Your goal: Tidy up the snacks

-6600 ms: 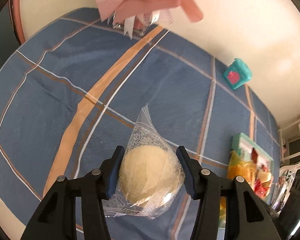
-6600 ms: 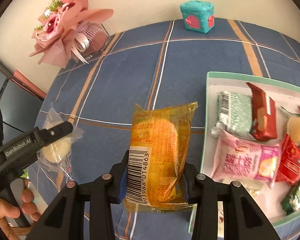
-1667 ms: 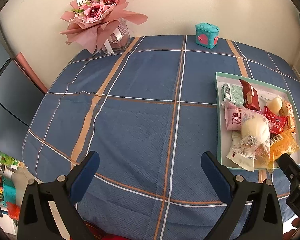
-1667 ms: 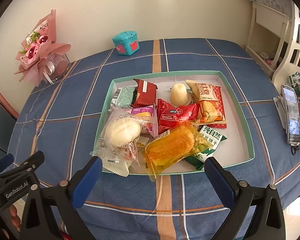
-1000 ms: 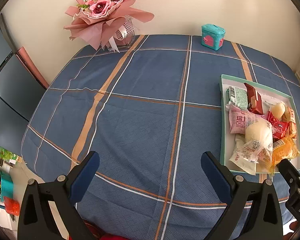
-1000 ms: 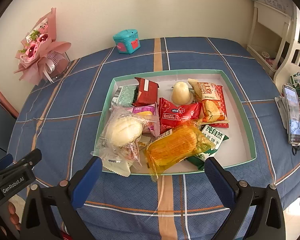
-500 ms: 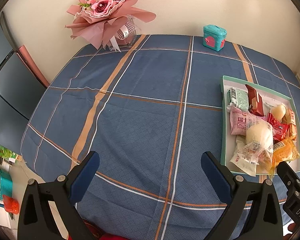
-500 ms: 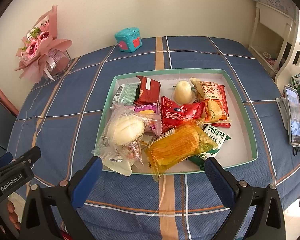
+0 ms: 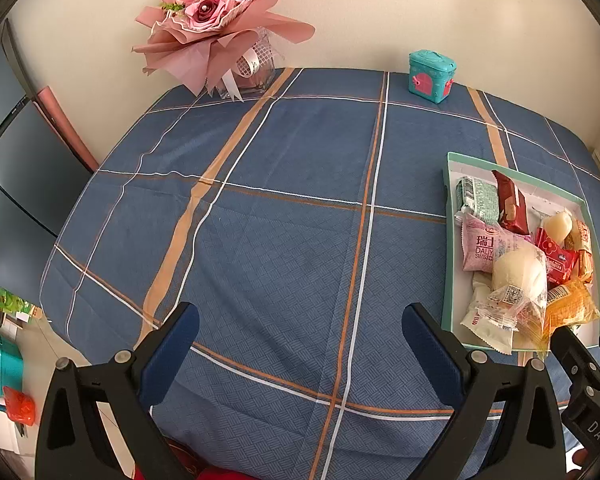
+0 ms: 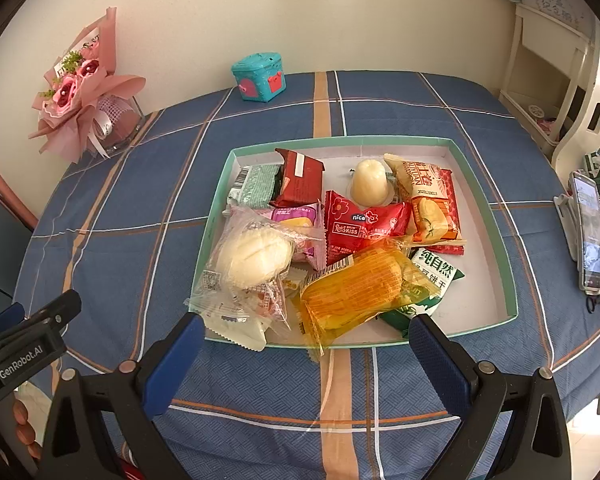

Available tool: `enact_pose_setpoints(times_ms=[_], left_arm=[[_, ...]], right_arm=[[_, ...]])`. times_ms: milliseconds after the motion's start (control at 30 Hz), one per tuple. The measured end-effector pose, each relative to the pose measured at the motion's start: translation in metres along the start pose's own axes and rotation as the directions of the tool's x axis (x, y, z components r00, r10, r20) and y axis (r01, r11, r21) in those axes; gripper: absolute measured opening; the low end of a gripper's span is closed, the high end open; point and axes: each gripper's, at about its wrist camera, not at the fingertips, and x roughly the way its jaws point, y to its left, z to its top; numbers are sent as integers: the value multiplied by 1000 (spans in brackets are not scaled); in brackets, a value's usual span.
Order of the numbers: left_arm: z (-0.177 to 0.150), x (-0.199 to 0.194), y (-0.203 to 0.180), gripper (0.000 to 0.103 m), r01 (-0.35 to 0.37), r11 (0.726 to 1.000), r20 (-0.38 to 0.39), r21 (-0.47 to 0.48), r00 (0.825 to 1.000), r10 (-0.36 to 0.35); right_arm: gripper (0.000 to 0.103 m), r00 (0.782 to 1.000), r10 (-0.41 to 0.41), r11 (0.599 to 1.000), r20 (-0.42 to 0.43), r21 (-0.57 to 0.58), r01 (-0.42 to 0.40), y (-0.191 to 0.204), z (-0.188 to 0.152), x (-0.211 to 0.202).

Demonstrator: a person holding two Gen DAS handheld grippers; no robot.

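A shallow green-rimmed tray (image 10: 488, 216) on the blue plaid tablecloth holds several wrapped snacks. At its near left lies a pale round bun in clear wrap (image 10: 254, 258), and an orange-wrapped cake (image 10: 360, 284) lies beside it. Red, green and pink packets fill the rest. My right gripper (image 10: 302, 342) hangs open just before the tray's near rim, holding nothing. My left gripper (image 9: 300, 326) is open over bare cloth, left of the tray (image 9: 446, 216); the bun (image 9: 518, 274) and the orange cake (image 9: 572, 308) show there at the far right.
A pink flower bouquet (image 9: 216, 36) and a small teal box (image 9: 432, 76) stand at the table's far edge by the wall. A phone (image 10: 588, 232) lies off the right side, near white furniture (image 10: 556, 60). A dark panel (image 9: 16, 168) stands left of the table.
Long ago each gripper held a snack, the bun in the left and the orange cake in the right; both now lie in the tray. Over the last second both open grippers drifted slightly back.
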Motion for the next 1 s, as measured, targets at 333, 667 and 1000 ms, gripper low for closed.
enact_pose_setpoints(times_ms=[333, 667, 1000], left_arm=[[-1, 1, -1, 101, 3, 1000, -4, -11, 1000, -3], [-1, 1, 0, 101, 7, 1000, -9, -18, 1000, -7], [-2, -2, 0, 101, 13, 1000, 9, -21, 1000, -12]], right_arm=[[103, 1000, 0, 1000, 0, 0, 0, 0, 0, 0], [103, 1000, 0, 1000, -1, -1, 0, 0, 0, 1], [103, 1000, 0, 1000, -2, -1, 0, 0, 0, 1]])
